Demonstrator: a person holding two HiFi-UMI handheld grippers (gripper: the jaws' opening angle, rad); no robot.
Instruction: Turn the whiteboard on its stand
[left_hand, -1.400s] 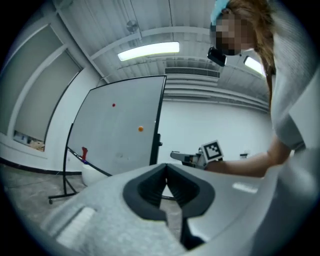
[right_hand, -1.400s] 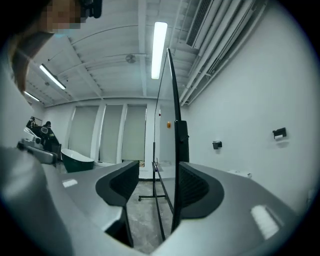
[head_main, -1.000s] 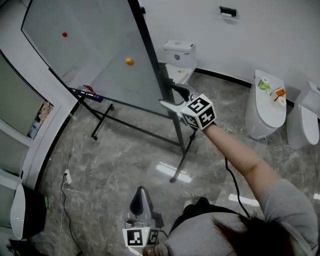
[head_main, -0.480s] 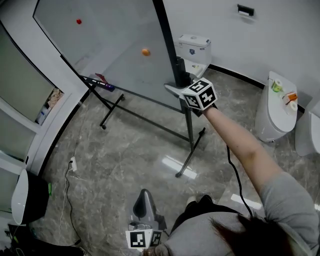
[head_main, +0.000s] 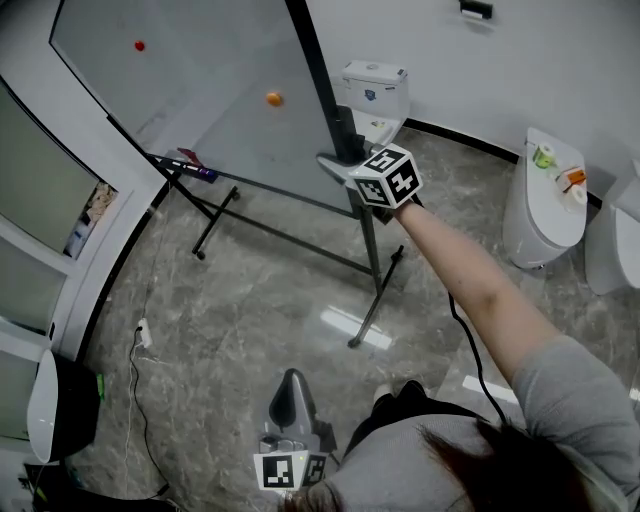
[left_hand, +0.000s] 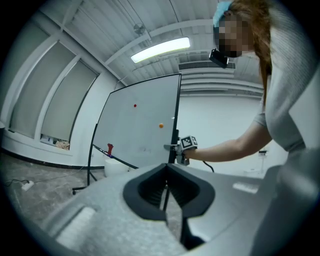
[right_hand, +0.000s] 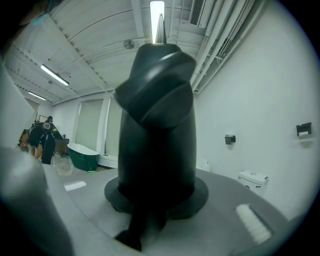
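Note:
The whiteboard (head_main: 200, 90) stands tilted on its black wheeled stand (head_main: 368, 280), with an orange magnet (head_main: 273, 98) and a red magnet (head_main: 139, 45) on its face. My right gripper (head_main: 340, 150) is at the board's right edge, where the frame meets the stand post. Its jaws have just been closing, and in the right gripper view a black knob (right_hand: 155, 125) on that post fills the space between them, gripped. My left gripper (head_main: 290, 415) hangs low near my body, shut and empty. From its view the whiteboard (left_hand: 140, 125) and the right gripper (left_hand: 177, 150) show ahead.
A marker tray (head_main: 190, 165) runs along the board's lower edge. Toilets stand behind the board (head_main: 375, 88) and at the right (head_main: 540, 200). A cable and plug (head_main: 135, 345) lie on the marble floor by the left wall. The stand's feet (head_main: 205, 245) spread towards me.
My right gripper moved in from just beside the post onto it, and its jaws went from wide apart to closed round the black knob. The left gripper stayed put.

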